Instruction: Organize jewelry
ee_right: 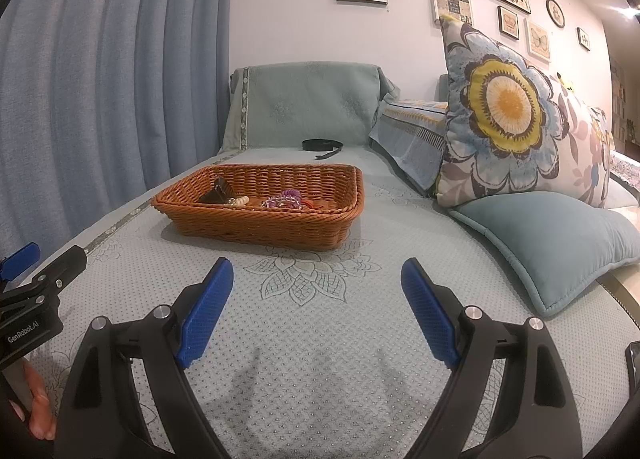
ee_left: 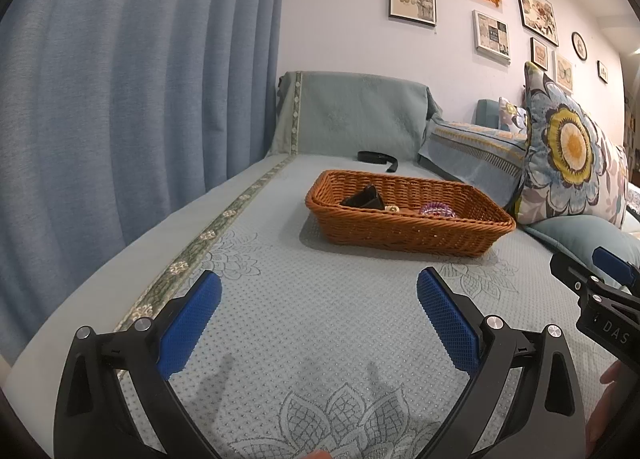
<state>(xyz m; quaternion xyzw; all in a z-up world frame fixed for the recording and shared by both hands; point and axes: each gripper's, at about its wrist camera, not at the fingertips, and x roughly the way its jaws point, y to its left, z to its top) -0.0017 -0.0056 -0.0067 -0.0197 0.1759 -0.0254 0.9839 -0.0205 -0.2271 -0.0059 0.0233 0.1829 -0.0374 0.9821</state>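
Jewelry sits in a brown wicker basket (ee_right: 260,215) on the sofa cover, mid-scene, far from both grippers. Inside: purple bead bracelet (ee_right: 285,198) w/ a cream bead piece (ee_right: 240,201) just left of it, and a dark pouch (ee_right: 219,191) at the left end, tilted against the wall; something orange-red to the right, too small to tell. Beyond the basket, a black strap (ee_right: 322,146) lies near the backrest. Right: floral pillow (ee_right: 508,115) above a plain teal cushion (ee_right: 548,243). Left gripper (ee_left: 320,307) and right gripper (ee_right: 318,295) both spread wide, nothing between the blue pads, hovering over the cover near the camera.
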